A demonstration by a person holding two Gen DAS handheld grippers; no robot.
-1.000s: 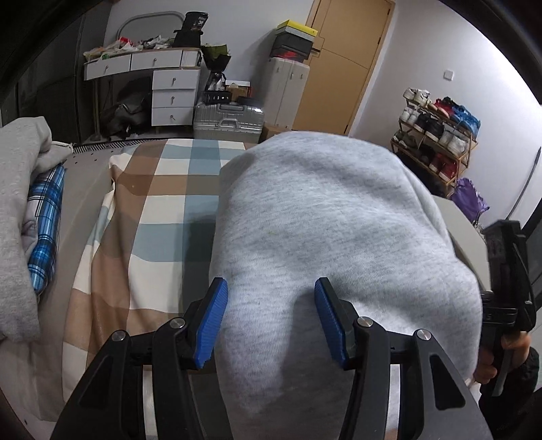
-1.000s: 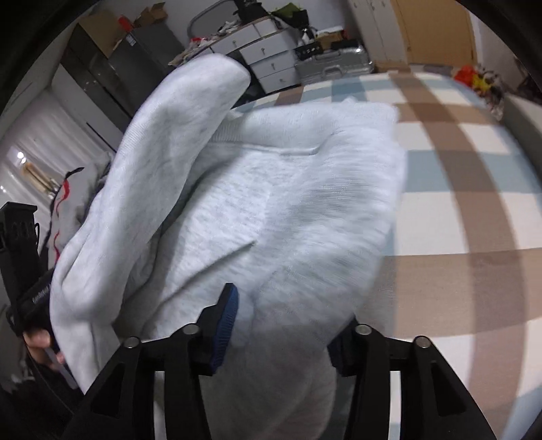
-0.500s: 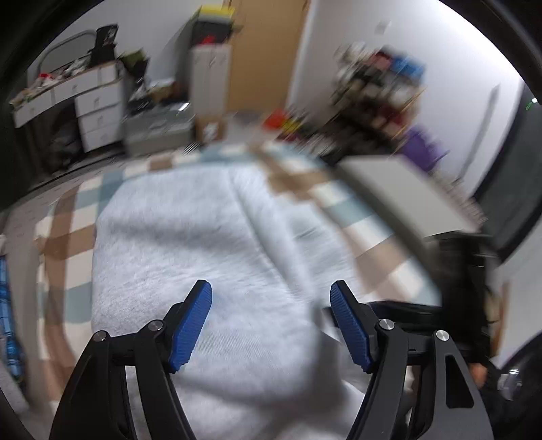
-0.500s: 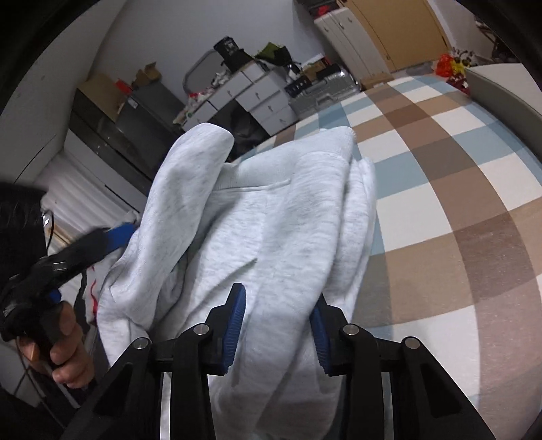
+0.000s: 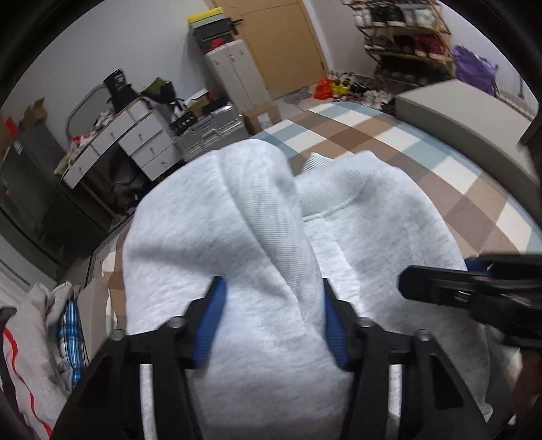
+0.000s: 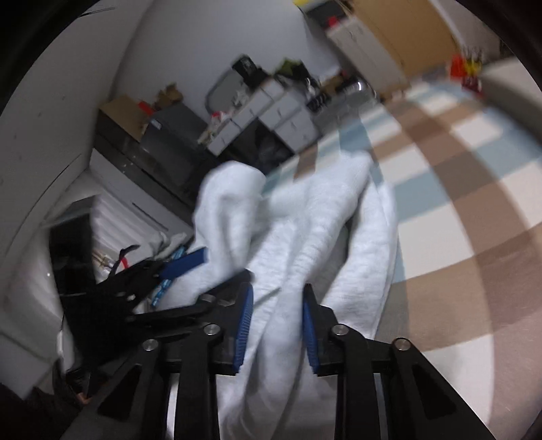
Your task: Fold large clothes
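Grey sweatshirt now bunched between both closing claws, earlier spread

The sweatshirt lies bunched on the bed. A clothes pile lies to its left. Beyond the bed's far end stand a suitcase and drawers; a shoe rack stands far right.

A bed covered in a brown, pale blue and cream checked sheet carries a bunched light grey sweatshirt, lying toward seven o'clock on it. At nine o'clock, along the bed's edge, sits a heap of clothes, a blue plaid piece among them.
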